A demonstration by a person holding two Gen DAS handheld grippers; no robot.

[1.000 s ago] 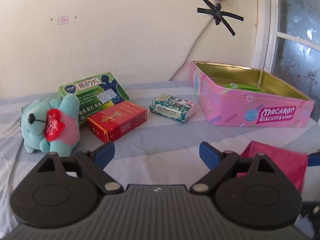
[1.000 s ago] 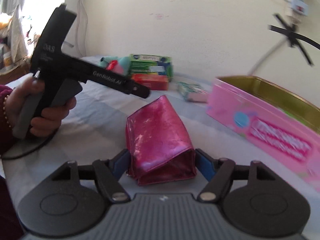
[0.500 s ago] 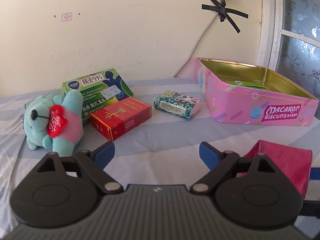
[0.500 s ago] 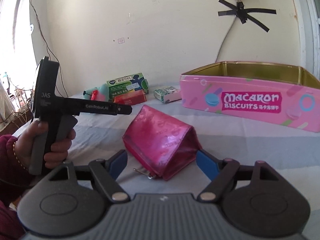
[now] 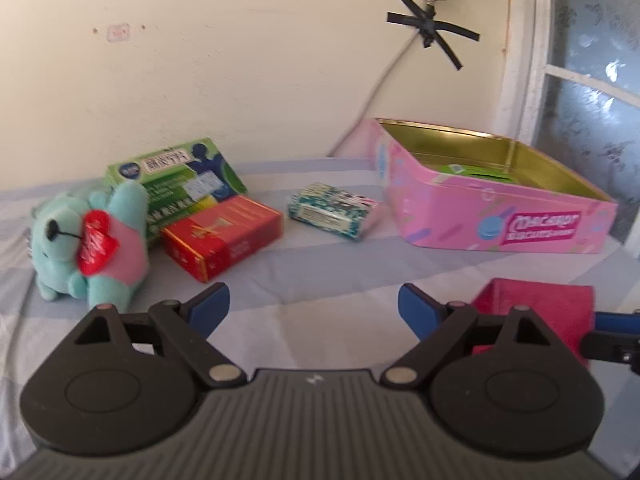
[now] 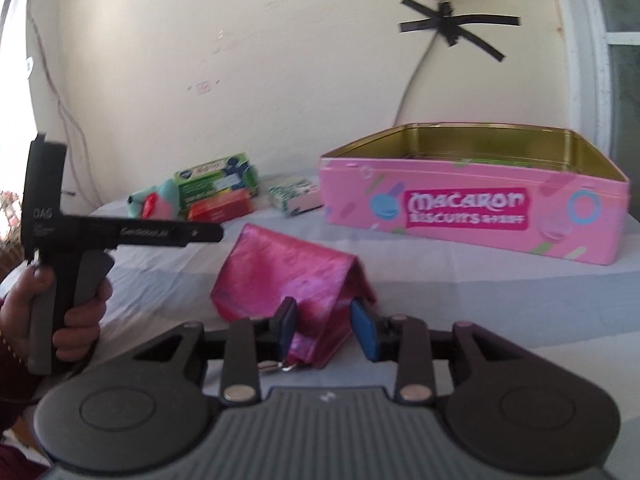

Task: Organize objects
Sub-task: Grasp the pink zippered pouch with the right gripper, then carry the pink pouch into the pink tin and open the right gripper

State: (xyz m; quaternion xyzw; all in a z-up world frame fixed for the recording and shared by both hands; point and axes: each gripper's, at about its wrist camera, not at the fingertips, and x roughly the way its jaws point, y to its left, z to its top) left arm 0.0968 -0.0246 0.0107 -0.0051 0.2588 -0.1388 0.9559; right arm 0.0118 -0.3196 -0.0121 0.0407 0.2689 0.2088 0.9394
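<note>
Right gripper [image 6: 323, 328] is closing on the shiny pink pouch [image 6: 288, 272] – a moment ago its jaws stood wide – so the pouch can go into the tin [image 6: 476, 216].

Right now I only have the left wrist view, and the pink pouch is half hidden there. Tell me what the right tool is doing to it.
Observer: The right tool is closing its jaws on the near end of the pink pouch, which sits between the pads.
Operator: Report how the pouch sits.
Observer: It stands like a tent on the sheet, ridge up; I cannot tell whether it is lifted.
Operator: Check its zip.
Observer: A metal zip ring pokes out at the near end, below the finger on the picture's left.
</note>
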